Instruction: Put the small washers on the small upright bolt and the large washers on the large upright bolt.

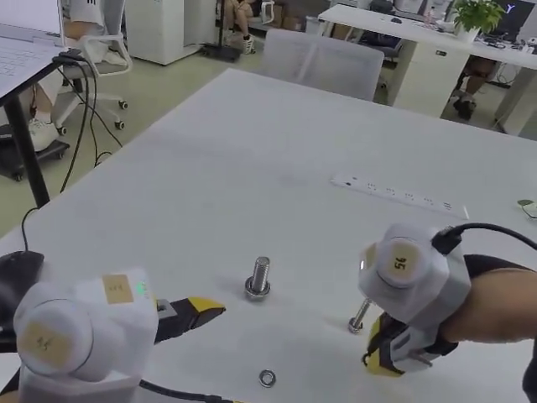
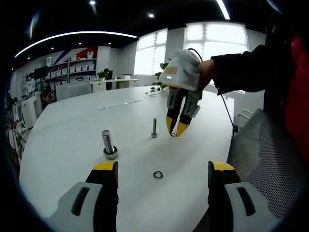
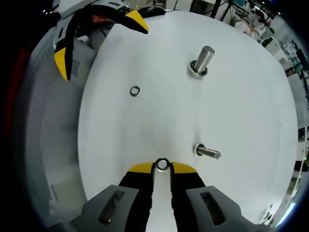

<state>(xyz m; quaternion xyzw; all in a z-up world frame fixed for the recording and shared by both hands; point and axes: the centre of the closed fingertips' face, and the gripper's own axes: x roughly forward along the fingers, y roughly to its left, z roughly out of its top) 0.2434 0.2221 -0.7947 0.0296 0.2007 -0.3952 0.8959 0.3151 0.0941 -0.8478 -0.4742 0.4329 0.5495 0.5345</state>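
Note:
The large upright bolt [image 1: 260, 277] stands mid-table with a washer [image 3: 195, 72] around its base. To its right is the small bolt [image 1: 359, 316], also upright. My right gripper [image 3: 162, 169] hovers just beside the small bolt, shut on a small washer [image 3: 162, 164] pinched at its tips. A loose washer [image 1: 268, 378] lies flat near the front edge. In the left gripper view, my left gripper [image 2: 163, 167] is open, with the loose washer [image 2: 158, 174] on the table between and just ahead of its tips. One yellow fingertip [image 1: 210, 306] of the left gripper points toward the large bolt.
A white power strip [image 1: 398, 194] lies on the white table [image 1: 252, 151] behind the bolts. A grey chair [image 1: 323, 63] stands at the far edge, with more desks and seated people beyond. A mesh chair [image 2: 263, 150] is close by the table's near edge.

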